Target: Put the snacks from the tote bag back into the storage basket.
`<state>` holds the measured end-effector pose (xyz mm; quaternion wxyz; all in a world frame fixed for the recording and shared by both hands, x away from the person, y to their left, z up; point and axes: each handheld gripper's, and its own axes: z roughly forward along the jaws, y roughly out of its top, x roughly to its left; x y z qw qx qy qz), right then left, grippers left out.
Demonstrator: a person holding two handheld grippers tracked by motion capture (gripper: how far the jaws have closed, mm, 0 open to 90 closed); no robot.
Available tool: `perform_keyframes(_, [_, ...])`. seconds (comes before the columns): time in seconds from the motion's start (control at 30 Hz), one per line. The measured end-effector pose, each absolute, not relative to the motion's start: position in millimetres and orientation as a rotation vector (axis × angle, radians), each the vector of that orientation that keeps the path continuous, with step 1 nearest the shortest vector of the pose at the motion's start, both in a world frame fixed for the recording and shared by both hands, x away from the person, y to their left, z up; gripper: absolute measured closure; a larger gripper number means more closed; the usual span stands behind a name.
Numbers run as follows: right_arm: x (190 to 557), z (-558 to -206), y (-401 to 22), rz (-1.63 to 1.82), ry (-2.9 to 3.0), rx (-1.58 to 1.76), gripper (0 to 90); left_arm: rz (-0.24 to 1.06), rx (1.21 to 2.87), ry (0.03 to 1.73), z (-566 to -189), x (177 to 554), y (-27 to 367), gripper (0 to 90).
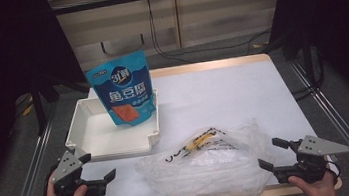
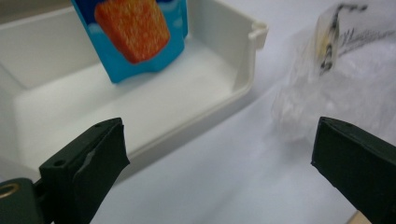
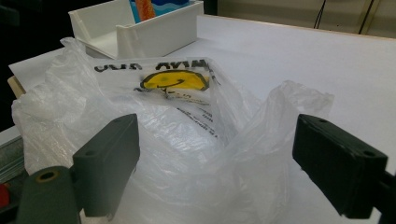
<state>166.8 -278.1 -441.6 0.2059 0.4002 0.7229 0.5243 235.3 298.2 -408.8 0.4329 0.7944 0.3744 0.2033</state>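
Both grippers are sitting near the tabletop's [image 1: 241, 84] front edge: the left gripper [image 1: 101, 166] with jaws standing wide apart, and the right gripper [image 1: 269, 154] gaping at the crumpled plastic bag [image 1: 206, 167]. Between them the bag is lying along that edge, while the blue pouch [image 1: 125, 89] is leaning in the white tray [image 1: 78, 132] at the left.

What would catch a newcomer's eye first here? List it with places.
The bright blue snack pouch stands out first, leaning upright in the white tray at the table's far left. Next comes the crumpled clear plastic bag with a yellow smiley print, lying at the near edge. The left gripper and right gripper flank it, both open, the right one's fingers either side of a bag fold.
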Motion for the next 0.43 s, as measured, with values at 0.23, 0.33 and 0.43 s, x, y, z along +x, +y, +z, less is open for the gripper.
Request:
perform_keyframes(0.23, [169,-442,-281,1.455,2.016,1.119,16.1,0.492,1.916,0.997,-433,223,305,3.3])
perform_keyframes(0.33, [171,-442,-283,1.455,2.012,1.125,16.2,0.448,1.913,1.018,-441,220,302,3.4])
perform_keyframes(0.43, [172,-442,-284,1.460,2.008,1.127,16.1,0.438,1.962,1.015,-447,217,299,3.3])
